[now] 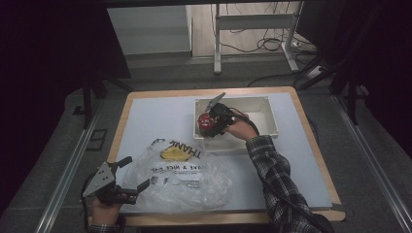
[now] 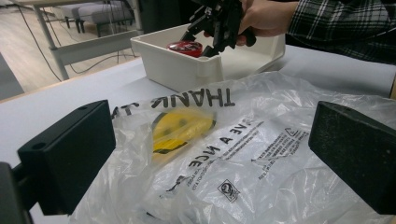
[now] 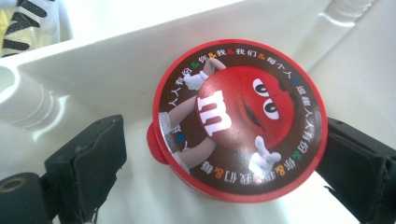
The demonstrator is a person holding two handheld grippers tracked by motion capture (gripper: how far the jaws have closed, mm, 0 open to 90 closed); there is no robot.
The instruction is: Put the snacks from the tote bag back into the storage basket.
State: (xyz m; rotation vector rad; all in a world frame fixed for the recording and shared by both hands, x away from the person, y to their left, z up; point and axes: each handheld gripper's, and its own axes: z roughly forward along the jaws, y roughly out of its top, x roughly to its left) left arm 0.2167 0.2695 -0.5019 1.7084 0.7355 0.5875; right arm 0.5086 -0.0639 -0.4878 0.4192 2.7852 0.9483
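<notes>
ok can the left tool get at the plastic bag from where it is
Probably yes. The left tool sits open at the table's near edge, its jaws on either side of the plastic bag, with nothing between them and the film. The right tool is off in the white bin.

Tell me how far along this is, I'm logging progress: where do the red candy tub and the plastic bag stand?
Done: the red candy tub lies inside the white bin. In hand: the right gripper straddles it, one pad clear of its rim, so nothing is clamped; pick-up or release, I cannot tell. Left: the plastic bag lies crumpled on the table, the left gripper open beside it.
</notes>
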